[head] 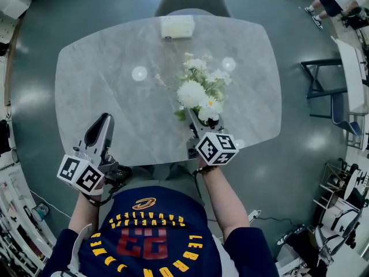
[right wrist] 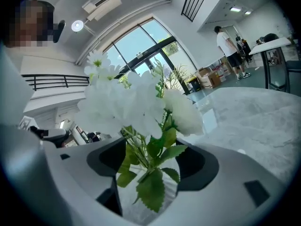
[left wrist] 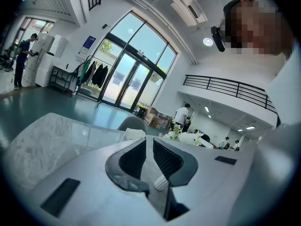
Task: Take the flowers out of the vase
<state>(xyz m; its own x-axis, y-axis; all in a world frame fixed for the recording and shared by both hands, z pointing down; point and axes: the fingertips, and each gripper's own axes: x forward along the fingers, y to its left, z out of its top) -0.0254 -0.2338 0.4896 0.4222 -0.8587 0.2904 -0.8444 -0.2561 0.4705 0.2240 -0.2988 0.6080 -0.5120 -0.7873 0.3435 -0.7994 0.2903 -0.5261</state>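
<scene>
Between the right gripper's open jaws stand flowers.

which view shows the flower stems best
The right gripper view: green stems and leaves sit close up between the right tool's parted jaws. The head view shows only the white blooms from above; the left gripper view shows a tiny distant bouquet.

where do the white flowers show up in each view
Head view: the flowers are right of centre on the table, just beyond the right gripper.
Left gripper view: small and far off, just above the jaws, slightly right.
Right gripper view: they fill the centre, stems between the jaws.
Shared landmark: the grey marble table.
</scene>
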